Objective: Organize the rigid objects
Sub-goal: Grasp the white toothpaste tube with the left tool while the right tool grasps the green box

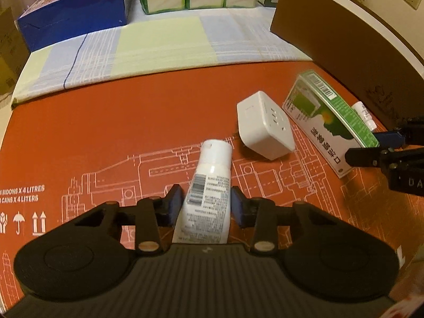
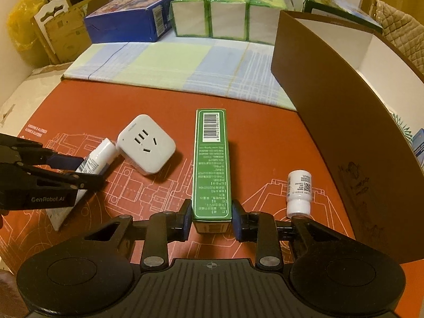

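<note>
A white tube (image 1: 212, 164) with a barcode label lies on the red printed cardboard (image 1: 132, 122), cap pointing away. My left gripper (image 1: 206, 201) is shut on its body, a blue pad on each side. The right wrist view shows the same grip, with the left gripper (image 2: 84, 171) on the tube (image 2: 99, 156). My right gripper (image 2: 212, 217) is shut on the near end of a long green box (image 2: 212, 159) standing on its narrow side. A white socket adapter (image 2: 147, 145) sits between the two objects. A small white bottle (image 2: 299, 193) lies to the right of the green box.
An open brown box (image 2: 331, 122) with a white inside stands at the right. Behind the cardboard lies a plaid cloth (image 2: 172, 66). Beyond it stand a blue box (image 2: 127, 18) and green tissue packs (image 2: 222, 18).
</note>
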